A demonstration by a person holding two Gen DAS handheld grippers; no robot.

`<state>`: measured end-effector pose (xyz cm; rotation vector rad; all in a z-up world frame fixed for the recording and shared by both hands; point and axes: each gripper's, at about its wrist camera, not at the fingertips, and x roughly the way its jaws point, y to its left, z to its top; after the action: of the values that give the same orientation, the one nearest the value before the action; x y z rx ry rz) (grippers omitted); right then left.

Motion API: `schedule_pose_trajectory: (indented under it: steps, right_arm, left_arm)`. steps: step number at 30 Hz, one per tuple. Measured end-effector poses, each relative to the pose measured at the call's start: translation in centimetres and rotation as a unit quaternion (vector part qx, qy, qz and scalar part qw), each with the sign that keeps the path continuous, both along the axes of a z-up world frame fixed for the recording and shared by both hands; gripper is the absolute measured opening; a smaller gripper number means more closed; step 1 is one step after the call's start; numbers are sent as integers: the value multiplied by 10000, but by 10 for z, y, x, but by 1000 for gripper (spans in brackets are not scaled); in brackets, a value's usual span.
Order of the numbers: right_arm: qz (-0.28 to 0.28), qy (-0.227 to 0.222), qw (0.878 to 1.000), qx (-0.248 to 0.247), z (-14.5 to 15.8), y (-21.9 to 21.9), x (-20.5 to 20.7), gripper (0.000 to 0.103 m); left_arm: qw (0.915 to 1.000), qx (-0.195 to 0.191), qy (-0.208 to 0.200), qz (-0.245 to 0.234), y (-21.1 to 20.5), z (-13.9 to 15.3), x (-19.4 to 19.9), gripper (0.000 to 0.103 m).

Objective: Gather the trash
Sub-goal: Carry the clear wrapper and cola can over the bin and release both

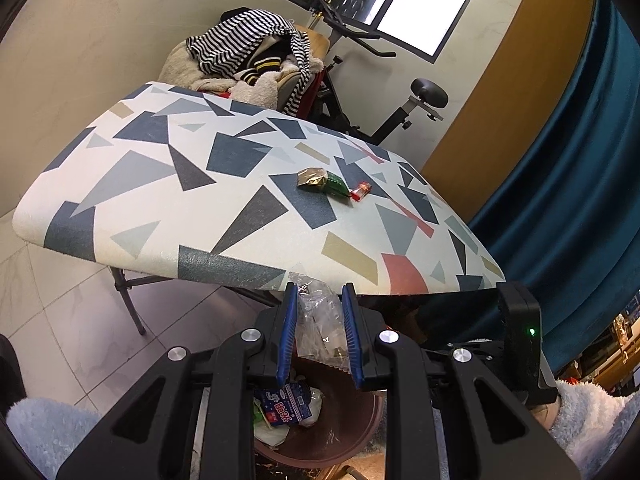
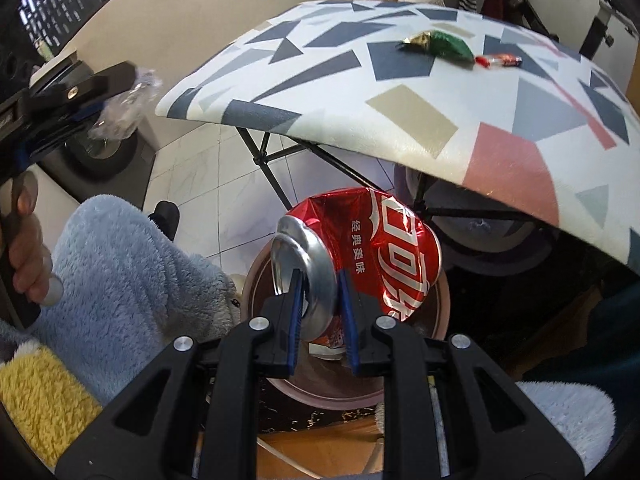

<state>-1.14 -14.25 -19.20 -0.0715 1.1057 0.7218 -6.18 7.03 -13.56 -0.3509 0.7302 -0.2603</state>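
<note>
The right gripper (image 2: 320, 284) has its fingers (image 2: 295, 312) pinched on the rim of a crushed red cola can (image 2: 360, 252). The can lies tilted, its silver end turned toward the left of the right wrist view and its long axis running up and to the right, away from the fingers. It hangs directly over the round reddish-brown bin (image 2: 438, 312) on the floor, just off the near edge of the bench (image 2: 400, 120).

The left gripper (image 1: 320, 316) holds a crumpled clear plastic bag (image 1: 320, 320) between narrow-set fingers (image 1: 289, 332); the bag stands roughly upright along the fingers, its top poking above their tips. It too is above the bin (image 1: 360, 432), which already contains a blue-and-white printed packet (image 1: 290, 404) and some pale crumpled wrappers (image 1: 272, 432) beneath it.

Up on the patterned bench two pieces lie close together near the right side: a green and gold wrapper (image 1: 322, 182), its length running left to right, and just beside its right end a small red wrapper (image 1: 360, 191).

A person's fluffy pale-blue sleeve (image 2: 132, 264) shows beside the bin.
</note>
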Motion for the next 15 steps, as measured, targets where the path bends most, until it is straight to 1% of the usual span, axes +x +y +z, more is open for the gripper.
schedule_pose_trajectory:
  steps: [2,4,5,6,7,9,10,11,12,13,14,15]
  right_arm:
    - [-85,109,9999,15,-4,2,4,22]
    - [-133,142,9998,61,-3,1,8,28]
    - [-165,94,9998,74,-2,2,9,30]
    - [-180,62,9998,73,-2,1,10,35]
    - [-200,-13,9998,71,0,0,10,43]
    - [-279,-348,9990,79,11,-2,7,48]
    - [-283,-374,9989,79,12,-3,7,54]
    - [-327,-624,9975,73,18,-5,5,59]
    - [-342,-728,9967,71,20,-6,4,73]
    - [-361,-866,9956,57,23,-7,2,84]
    - [-390,-1008,9941,48,26,-10,0,89]
    - [-415,-1075,9933,55,27,-13,0,95]
  left_arm:
    - [10000,-3,30,5,0,-2,0,22]
    - [10000,11,46,4,0,-3,0,22]
    - [10000,23,49,5,0,-3,0,22]
    - [10000,28,53,5,0,-4,0,22]
    - [10000,24,52,4,0,-4,0,22]
    - [10000,32,50,-1,0,-4,0,22]
    - [10000,45,53,-14,-1,-5,1,22]
    - [10000,59,61,-29,-2,-6,1,22]
    - [9999,81,79,-46,-4,-8,2,22]
    - [9999,100,100,-70,-6,-10,2,22]
    - [9998,116,117,-92,-8,-11,2,22]
    - [9997,146,133,-117,-10,-13,2,22]
